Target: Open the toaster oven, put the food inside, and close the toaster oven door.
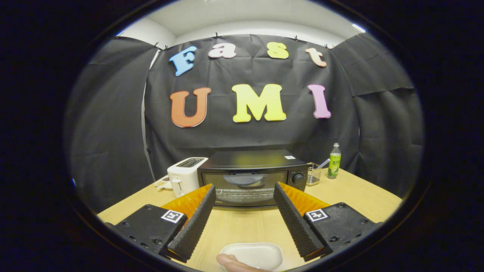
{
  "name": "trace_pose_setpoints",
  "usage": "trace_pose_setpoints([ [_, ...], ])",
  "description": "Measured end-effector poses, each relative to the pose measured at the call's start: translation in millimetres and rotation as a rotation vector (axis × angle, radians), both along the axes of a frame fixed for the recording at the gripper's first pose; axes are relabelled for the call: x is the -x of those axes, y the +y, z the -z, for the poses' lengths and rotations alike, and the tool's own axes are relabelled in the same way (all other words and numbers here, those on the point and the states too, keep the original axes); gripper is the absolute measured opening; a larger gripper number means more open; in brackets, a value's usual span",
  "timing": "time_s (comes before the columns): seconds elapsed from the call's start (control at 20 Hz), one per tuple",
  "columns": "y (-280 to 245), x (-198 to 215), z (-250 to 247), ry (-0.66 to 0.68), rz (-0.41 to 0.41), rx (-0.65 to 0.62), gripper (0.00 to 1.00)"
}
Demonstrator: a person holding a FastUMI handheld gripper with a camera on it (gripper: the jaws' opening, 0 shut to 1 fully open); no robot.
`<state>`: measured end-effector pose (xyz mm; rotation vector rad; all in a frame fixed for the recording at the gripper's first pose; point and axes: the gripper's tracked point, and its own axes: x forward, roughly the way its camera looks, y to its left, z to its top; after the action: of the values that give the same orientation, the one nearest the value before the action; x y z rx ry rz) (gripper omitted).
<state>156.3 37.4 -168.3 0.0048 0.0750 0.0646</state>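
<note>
Gripper [245, 196] spread wide, nothing btwn the fingers, nothing held. Fingers sit low in frame, angled inward toward their tips.

Toaster oven [252, 177] at frame centre, dead ahead of the fingers and beyond the tips, w/ a strip of bare table [242, 226] btwn. Door [244, 187] shut, glass front facing the gripper square-on. Long axis of oven runs left-right across the view, so does the door handle [245, 179], a wide bar near the door's top edge. Knob [298, 178] on the oven's right end.

White dish [252, 255] at bottom centre of frame, nearer than the fingertips, lying btwn the two fingers' bases. A pale rounded bit [231, 263] at its lower-left rim: food or a fingertip, can't tell.

Judgement: a shut door fits either end of the job, food waiting outside or already in. Glass too dark to show what's on the rack. Key relation either way: handle lies straight fwd and a bit above the tips, bar crosswise to the gripper's reach.

Other stuff: white slot toaster [186, 175] touching-close to the oven's left side; wire basket [313, 174] just right of oven; green bottle [334, 160] right of the basket, mid-right of frame.
</note>
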Motion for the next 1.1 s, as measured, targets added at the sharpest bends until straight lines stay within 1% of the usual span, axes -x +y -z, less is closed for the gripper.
trace_pose_setpoints([
  [0.25,-14.3,50.1,-34.1,-0.038,0.016,-0.010,1.00],
  [0.4,-14.7,82.8,-50.4,-0.029,0.003,-0.043,1.00],
  [0.65,-29.2,139.1,-94.3,-0.073,0.037,0.029,1.00],
  [0.8,-27.8,174.1,-118.0,-0.115,0.016,0.030,1.00],
  [0.95,-38.0,201.9,-130.7,-0.149,0.041,-0.008,1.00],
  [1.1,-29.6,216.7,-129.9,-0.152,0.008,0.007,1.00],
])
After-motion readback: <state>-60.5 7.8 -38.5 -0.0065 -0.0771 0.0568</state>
